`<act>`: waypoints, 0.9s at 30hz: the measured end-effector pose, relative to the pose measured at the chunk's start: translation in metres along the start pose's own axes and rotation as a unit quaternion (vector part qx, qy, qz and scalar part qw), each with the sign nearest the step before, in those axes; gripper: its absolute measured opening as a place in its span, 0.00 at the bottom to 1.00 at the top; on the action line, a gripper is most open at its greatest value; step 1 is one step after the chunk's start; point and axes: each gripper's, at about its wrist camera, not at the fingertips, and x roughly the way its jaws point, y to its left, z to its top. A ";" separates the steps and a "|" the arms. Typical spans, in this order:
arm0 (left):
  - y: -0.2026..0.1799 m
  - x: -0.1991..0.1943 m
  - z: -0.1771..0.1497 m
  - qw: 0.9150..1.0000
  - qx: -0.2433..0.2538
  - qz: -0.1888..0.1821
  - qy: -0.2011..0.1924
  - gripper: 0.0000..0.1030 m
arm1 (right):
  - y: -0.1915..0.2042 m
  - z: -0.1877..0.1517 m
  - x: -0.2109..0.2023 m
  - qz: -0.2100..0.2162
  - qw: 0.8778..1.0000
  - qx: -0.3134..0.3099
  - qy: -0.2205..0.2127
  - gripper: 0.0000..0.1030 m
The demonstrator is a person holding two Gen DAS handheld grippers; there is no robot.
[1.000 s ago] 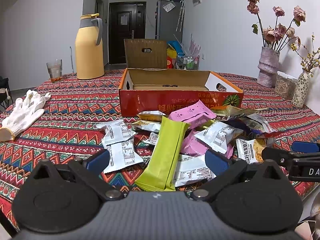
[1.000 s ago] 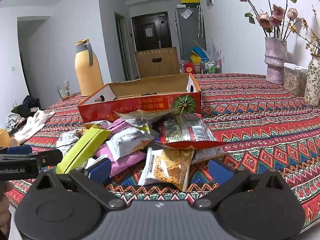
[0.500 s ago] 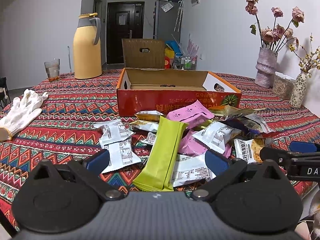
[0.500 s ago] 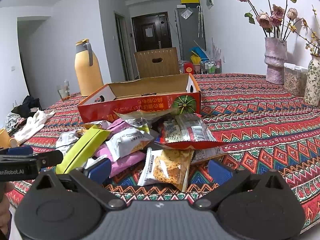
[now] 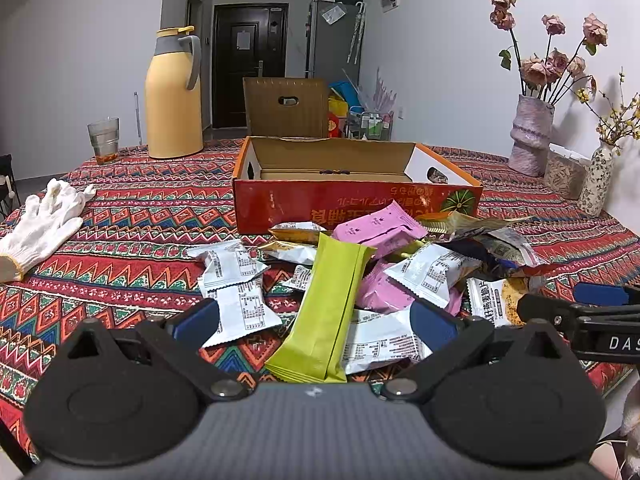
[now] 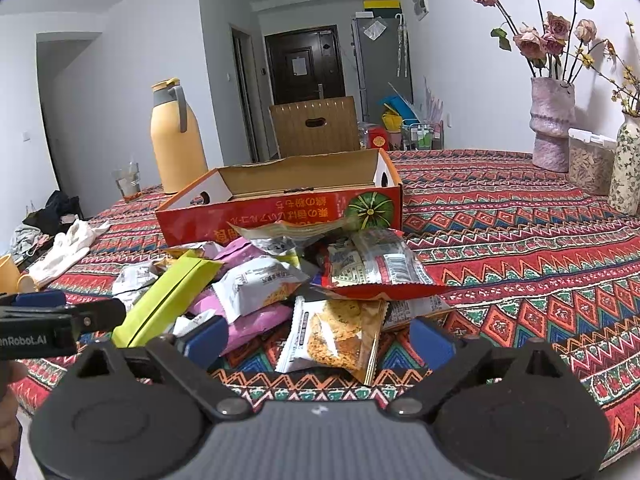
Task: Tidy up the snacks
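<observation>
A heap of snack packets lies on the patterned tablecloth in front of an open red-orange cardboard box (image 5: 356, 200) (image 6: 280, 216). My left gripper (image 5: 314, 320) is open over the heap's near edge; a long green bar (image 5: 332, 304) and white packets (image 5: 240, 304) lie between its fingers, untouched. Pink packets (image 5: 380, 228) sit further back. My right gripper (image 6: 320, 340) is open and its jaws are closing. A clear cracker packet (image 6: 340, 332) lies between them, with the pads clear of it. Behind it rests a red-edged packet (image 6: 372, 264). The box looks empty inside.
A yellow jug (image 5: 172, 96) and a glass (image 5: 103, 140) stand at the back left, a white glove (image 5: 44, 220) lies at the left. Two vases (image 5: 530, 136) and a clear container (image 5: 566, 172) stand at the right. A brown chair back (image 5: 286, 108) rises behind the box.
The right gripper's fingers have drawn slightly closer together around the cracker packet. Both hands and all the packets have stayed where they were.
</observation>
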 end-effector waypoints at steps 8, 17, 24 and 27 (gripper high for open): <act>0.002 0.001 0.002 1.000 0.000 0.003 0.002 1.00 | -0.002 -0.001 0.012 -0.003 1.000 -0.005 0.014 0.76; 0.005 0.009 0.004 1.000 -0.001 0.006 0.010 1.00 | 0.005 0.000 0.044 -0.034 0.998 -0.027 0.036 0.70; 0.008 0.014 0.003 1.000 -0.003 0.009 0.016 1.00 | 0.023 -0.005 0.062 -0.070 0.994 -0.077 0.037 0.64; 0.009 0.016 0.002 1.000 -0.005 0.008 0.019 1.00 | 0.029 -0.008 0.064 -0.076 0.992 -0.098 0.032 0.61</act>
